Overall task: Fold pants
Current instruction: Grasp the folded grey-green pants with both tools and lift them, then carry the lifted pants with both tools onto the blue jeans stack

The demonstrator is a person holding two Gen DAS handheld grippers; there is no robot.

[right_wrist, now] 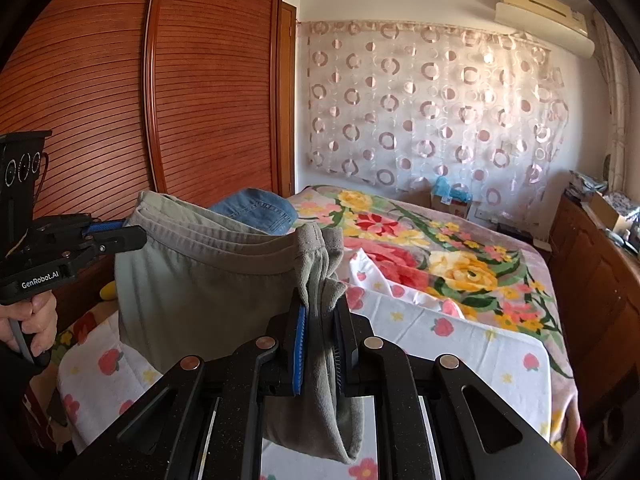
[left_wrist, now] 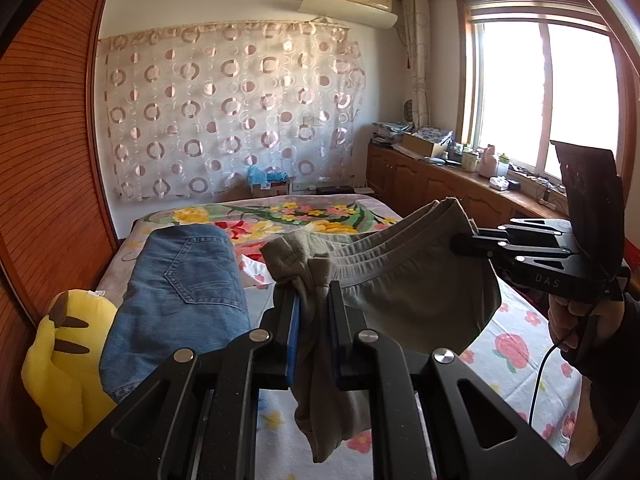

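Grey-green pants [left_wrist: 408,280] hang in the air above the bed, stretched by the waistband between both grippers. My left gripper [left_wrist: 314,292] is shut on one end of the waistband, with fabric bunched between its fingers. My right gripper [left_wrist: 460,242] shows at the right of the left wrist view, shut on the other end. In the right wrist view, the right gripper [right_wrist: 322,312] pinches the waistband of the pants [right_wrist: 208,280], and the left gripper [right_wrist: 128,232] holds the far end at left.
The bed [left_wrist: 516,344] has a white strawberry-print sheet, with a floral blanket [right_wrist: 440,248] farther back. Folded blue jeans [left_wrist: 184,292] and a yellow plush toy [left_wrist: 60,364] lie at the left. A wooden wardrobe [right_wrist: 120,100] stands left. Cabinets [left_wrist: 440,184] line the window wall.
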